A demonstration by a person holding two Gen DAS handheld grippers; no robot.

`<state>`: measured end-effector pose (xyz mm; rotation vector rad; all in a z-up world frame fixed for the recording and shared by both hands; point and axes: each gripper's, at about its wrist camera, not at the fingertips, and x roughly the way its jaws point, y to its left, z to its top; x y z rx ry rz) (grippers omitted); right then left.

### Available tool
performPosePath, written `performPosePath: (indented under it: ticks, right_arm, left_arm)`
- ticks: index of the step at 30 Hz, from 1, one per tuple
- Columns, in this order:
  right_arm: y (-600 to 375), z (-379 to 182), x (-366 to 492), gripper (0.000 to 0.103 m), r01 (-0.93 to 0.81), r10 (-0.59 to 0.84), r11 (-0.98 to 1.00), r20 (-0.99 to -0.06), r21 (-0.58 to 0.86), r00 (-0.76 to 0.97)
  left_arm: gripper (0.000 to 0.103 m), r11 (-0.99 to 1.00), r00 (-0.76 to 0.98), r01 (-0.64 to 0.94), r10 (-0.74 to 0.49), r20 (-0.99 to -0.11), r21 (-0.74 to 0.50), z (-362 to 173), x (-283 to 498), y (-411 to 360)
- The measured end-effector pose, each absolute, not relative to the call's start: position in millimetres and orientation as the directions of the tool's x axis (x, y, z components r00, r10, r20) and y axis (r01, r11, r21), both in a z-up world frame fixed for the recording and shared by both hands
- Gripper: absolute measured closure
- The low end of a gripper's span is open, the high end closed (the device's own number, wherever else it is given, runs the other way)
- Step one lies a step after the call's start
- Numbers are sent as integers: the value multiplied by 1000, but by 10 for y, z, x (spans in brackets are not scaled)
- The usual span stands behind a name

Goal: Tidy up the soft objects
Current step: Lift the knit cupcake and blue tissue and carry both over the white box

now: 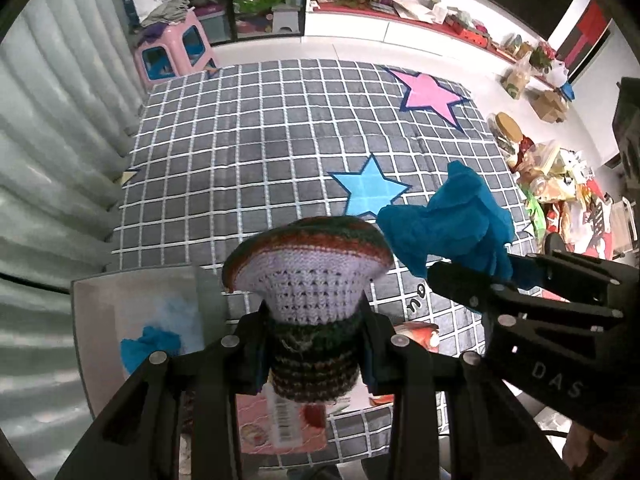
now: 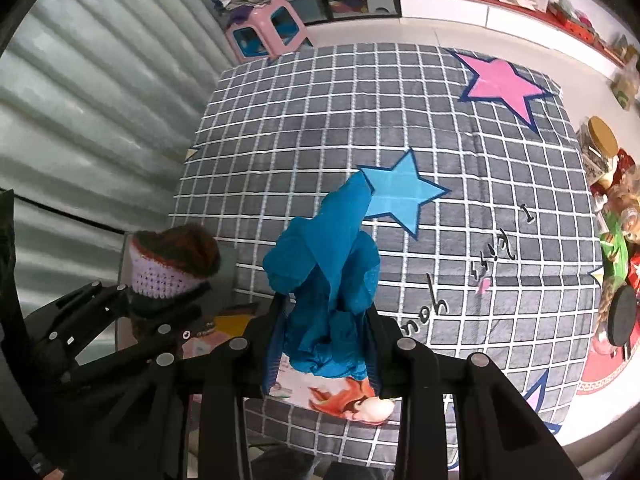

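Note:
My left gripper is shut on a knitted hat with a lilac band and green-orange stripes, held above the near edge of the grey checked blanket. The hat also shows in the right wrist view, in the left gripper. My right gripper is shut on a crumpled blue cloth, held above the blanket beside the hat. The cloth also shows in the left wrist view, in the right gripper. A grey box at the left holds another blue cloth.
A snack packet and printed packets lie on the blanket under the grippers. A corrugated wall runs along the left. A pink stool stands beyond the blanket. Cluttered packets and jars sit on the floor to the right.

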<state>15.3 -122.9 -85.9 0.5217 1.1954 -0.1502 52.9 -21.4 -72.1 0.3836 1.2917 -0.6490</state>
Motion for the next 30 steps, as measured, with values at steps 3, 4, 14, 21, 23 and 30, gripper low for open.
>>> performPosePath:
  ticks: [3,4,14,21,23,30]
  right_arm:
    - [-1100,-794,180,68,362,157,882,-912,302,378]
    - [-1041,-771,193,68,354,158,886,-912,301,379]
    - [-533,-658,255,68,270,180,918,-910,292,374]
    - [-145,-595,371,68,195,199,939,-909,284,365]
    - [-29,-575,416,68,172,204,944,-909,281,363]
    - [352,-575,571,68,88,221,960,-913,266,344]
  left_arm:
    - [65,775,149,626,-234,-961,-92,-658,545,-72]
    - [65,778,152,622,-235,-960,-92,-643,548,-17]
    - [65,817,173,569,-224,-959,-88,-572,537,577]
    - [65,861,198,502,-210,-957,-85,-545,578,1014]
    - [65,872,204,483,-202,-958,-81,-545,596,1130]
    - [65,909,211,409,-173,-962,-73,-608,640,1543]
